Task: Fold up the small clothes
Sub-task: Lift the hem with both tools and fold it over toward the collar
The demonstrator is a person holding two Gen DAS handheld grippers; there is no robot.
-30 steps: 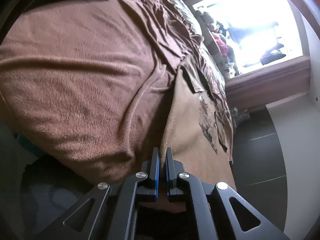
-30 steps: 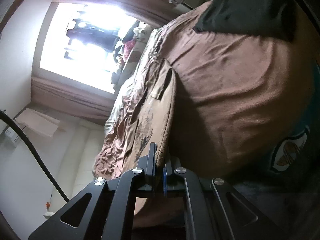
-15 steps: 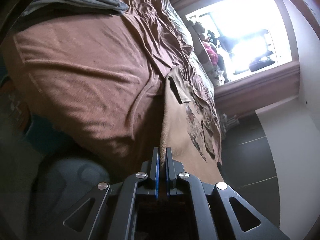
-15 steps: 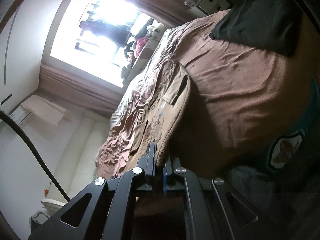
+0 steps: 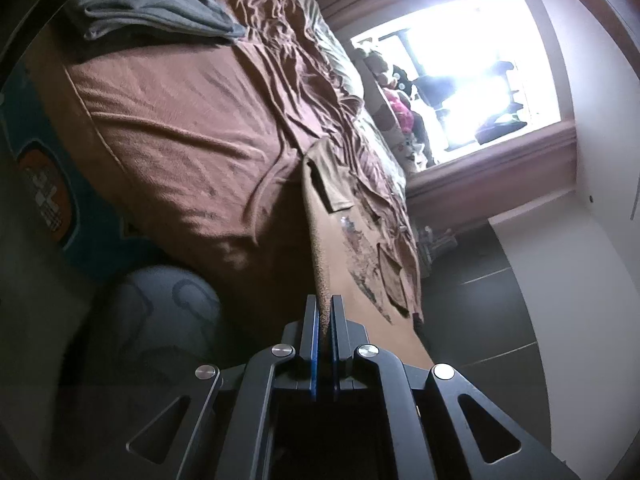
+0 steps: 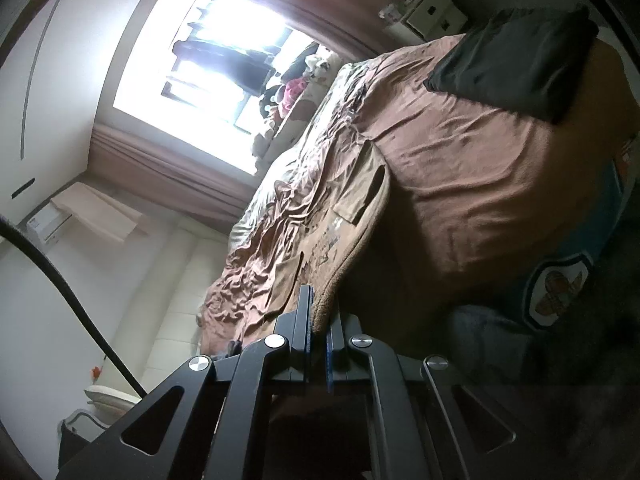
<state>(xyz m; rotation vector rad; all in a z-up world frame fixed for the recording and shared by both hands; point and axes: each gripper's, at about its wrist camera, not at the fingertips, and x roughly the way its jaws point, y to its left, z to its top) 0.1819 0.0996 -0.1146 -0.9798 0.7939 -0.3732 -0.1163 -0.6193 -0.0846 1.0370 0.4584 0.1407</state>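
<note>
Tan T-shirt (image 5: 340,240): one; left gripper (image 5: 324,308), right gripper (image 6: 318,312) jaws clamped on hem.

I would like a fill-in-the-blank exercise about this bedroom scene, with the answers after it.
1. Both grippers are shut on the hem of a ____ T-shirt.
2. The T-shirt lies on a brown ____.
3. Folded dark clothes rest at the bed's far ____.
4. Bright light enters through the ____.

Answers: tan; blanket; corner; window
</note>
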